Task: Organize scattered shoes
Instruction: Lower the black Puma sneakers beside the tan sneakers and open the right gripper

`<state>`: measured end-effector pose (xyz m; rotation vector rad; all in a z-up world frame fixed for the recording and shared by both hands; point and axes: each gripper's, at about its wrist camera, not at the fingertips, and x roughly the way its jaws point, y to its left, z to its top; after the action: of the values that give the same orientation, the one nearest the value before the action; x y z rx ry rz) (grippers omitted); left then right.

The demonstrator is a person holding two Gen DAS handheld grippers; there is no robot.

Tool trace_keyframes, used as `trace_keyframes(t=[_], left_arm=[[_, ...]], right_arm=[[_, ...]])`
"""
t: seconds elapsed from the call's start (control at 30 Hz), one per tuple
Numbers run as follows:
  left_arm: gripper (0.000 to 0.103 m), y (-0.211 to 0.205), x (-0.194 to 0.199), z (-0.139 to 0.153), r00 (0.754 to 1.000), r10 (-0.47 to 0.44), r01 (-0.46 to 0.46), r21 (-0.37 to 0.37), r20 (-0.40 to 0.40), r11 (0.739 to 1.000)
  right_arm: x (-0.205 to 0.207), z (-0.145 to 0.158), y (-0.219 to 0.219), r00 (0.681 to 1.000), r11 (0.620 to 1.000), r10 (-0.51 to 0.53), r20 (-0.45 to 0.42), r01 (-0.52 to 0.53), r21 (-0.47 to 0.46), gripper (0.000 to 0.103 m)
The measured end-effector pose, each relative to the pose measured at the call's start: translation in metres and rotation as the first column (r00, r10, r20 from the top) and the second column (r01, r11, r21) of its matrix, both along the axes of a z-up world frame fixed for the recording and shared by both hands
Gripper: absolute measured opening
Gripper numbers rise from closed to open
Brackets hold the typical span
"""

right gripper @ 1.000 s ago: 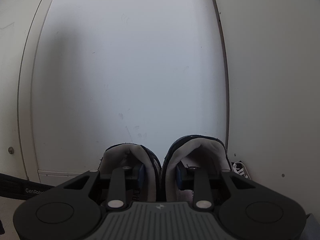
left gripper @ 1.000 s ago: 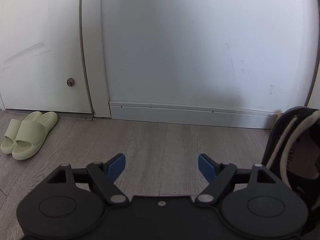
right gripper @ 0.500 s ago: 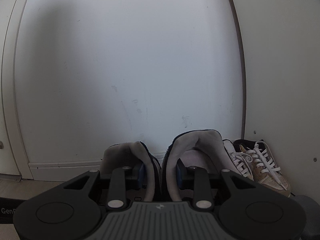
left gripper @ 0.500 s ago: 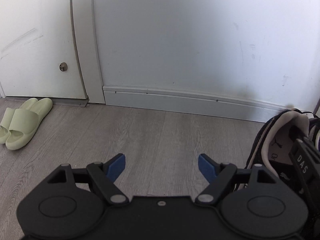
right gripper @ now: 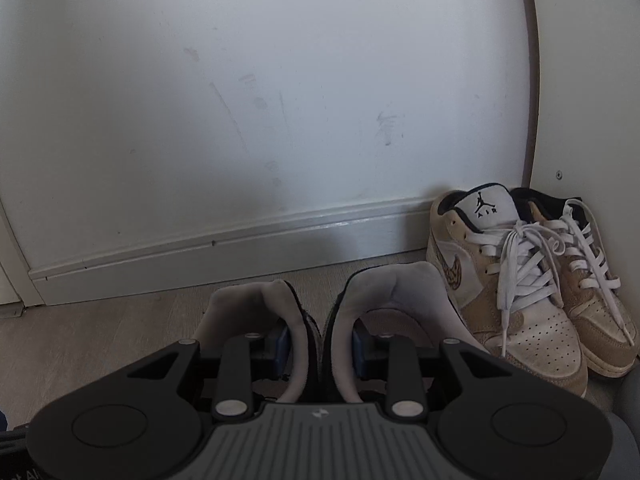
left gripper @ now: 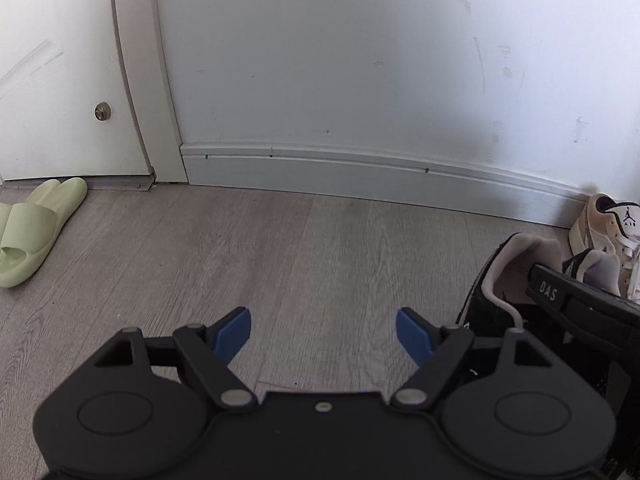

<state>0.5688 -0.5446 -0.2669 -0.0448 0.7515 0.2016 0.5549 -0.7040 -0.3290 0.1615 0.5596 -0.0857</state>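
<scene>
My right claw (right gripper: 318,344) pinches the black sneakers' (right gripper: 384,300) inner collars together, low by the baseboard (right gripper: 224,256), just beside the tan sneakers (right gripper: 520,276) in the corner. Left claw (left gripper: 323,332) spread over bare floor (left gripper: 248,248); green slides (left gripper: 36,232) far left.

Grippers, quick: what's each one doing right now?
Left gripper: open, holding nothing.
Right gripper: closed on the black shoes, pinching their two inner collars together.
</scene>
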Motion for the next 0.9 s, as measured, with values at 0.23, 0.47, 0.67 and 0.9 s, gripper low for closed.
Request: trace_keyframes(t=[0.23, 0.47, 0.67, 0.9], left_arm=[[0.081, -0.021, 0.020, 0.005, 0.999, -0.031, 0.031, -0.007, 0.025, 0.999], [0.080, -0.042, 0.041, 0.007, 0.999, -0.033, 0.034, -0.023, 0.036, 0.999], [0.080, -0.048, 0.059, 0.002, 1.000, -0.022, 0.022, -0.007, 0.016, 1.000], [0.080, -0.041, 0.066, -0.004, 1.000, -0.026, 0.026, -0.017, 0.000, 1.000]], right_arm=[[0.034, -0.010, -0.004, 0.995, 0.999, 0.014, -0.096, -0.017, -0.035, 0.033], [0.066, -0.015, -0.008, 0.989, 0.993, 0.093, -0.113, -0.101, -0.064, 0.032], [0.087, -0.016, -0.011, 0.992, 0.996, 0.060, -0.111, -0.066, -0.055, 0.032], [0.110, -0.013, -0.019, 0.991, 0.994, 0.077, -0.110, -0.085, -0.074, 0.032]])
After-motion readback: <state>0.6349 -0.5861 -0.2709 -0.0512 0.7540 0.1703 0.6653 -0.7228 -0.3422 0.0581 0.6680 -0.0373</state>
